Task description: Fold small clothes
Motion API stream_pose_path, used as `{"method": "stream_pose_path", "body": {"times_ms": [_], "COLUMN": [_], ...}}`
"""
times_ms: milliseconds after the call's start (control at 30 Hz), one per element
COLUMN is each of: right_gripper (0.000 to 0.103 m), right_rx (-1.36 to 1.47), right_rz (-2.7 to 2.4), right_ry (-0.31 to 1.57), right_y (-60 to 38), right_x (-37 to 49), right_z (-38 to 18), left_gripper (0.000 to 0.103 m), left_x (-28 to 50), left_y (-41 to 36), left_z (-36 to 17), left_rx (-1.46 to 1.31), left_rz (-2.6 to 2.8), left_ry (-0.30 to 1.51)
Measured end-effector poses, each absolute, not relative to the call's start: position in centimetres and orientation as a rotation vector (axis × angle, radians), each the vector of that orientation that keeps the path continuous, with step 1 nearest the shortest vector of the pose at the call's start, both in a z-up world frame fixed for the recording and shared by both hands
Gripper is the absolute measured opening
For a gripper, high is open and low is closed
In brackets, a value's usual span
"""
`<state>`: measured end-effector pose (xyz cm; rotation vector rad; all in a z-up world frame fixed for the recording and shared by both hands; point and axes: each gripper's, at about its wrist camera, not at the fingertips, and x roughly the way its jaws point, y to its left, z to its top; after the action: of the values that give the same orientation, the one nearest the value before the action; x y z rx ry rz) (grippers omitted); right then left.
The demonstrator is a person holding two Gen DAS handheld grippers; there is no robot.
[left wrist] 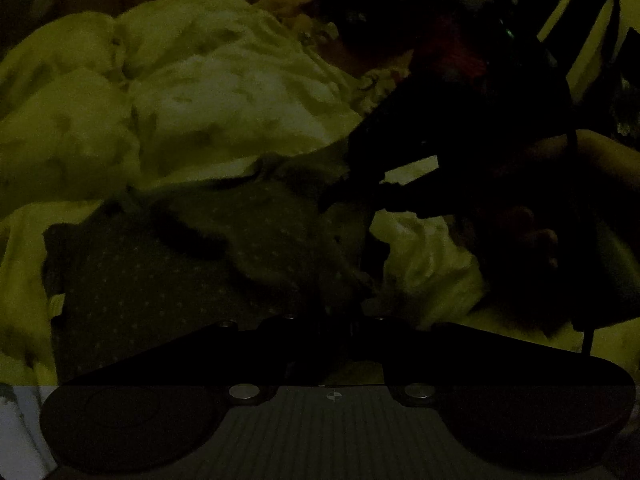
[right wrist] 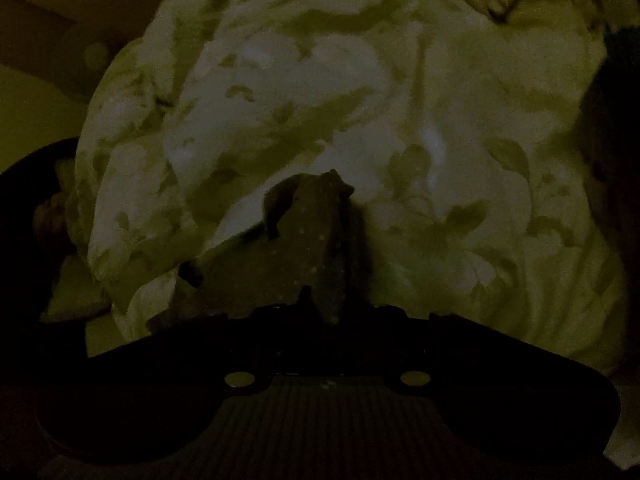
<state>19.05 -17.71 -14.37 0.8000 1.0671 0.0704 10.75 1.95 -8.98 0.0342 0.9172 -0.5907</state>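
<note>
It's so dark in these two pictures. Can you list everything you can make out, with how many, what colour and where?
Dotted garment: one, dark with small pale dots, spread on the bedding in front of the left gripper; a bunched edge of it is pinched in the right gripper.
Floral bedding: one rumpled heap, pale with leaf-like prints, behind and under the garment; fills the right wrist view.
Striped object: one, light and dark bands, top right of the left view; too dim to identify.
Left gripper: one, black, low in its own view, over the garment; jaws too dark to judge.
Right gripper: one, black, closed on the garment.
Person's hand: one, holding the right gripper.
</note>
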Motion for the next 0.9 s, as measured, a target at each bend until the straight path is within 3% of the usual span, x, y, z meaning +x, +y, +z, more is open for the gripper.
{"method": "stream_pose_path", "body": {"times_ms": [400,800,900], "right_gripper": [0.016,0.016,0.02], "right_rx": [0.656,0.498,0.468], "right_rz": [0.324,0.439,0.44], "right_ry": [1.024,1.162,1.181], "right_y": [-7.0,3.4,4.6], "right_x": [21.0,24.6,24.7], "right_z": [-9.4,-12.8,-13.6], "left_gripper": [0.078,0.08,0.08], "left_x": [8.4,9.2,9.4], "left_y": [11.5,17.9,18.5], "left_z": [-7.6,-12.1,-12.9], "left_rx": [-0.068,-0.206,-0.22], "left_rz": [-0.35,-0.139,-0.114], "left_ry": [0.897,1.07,1.106]}}
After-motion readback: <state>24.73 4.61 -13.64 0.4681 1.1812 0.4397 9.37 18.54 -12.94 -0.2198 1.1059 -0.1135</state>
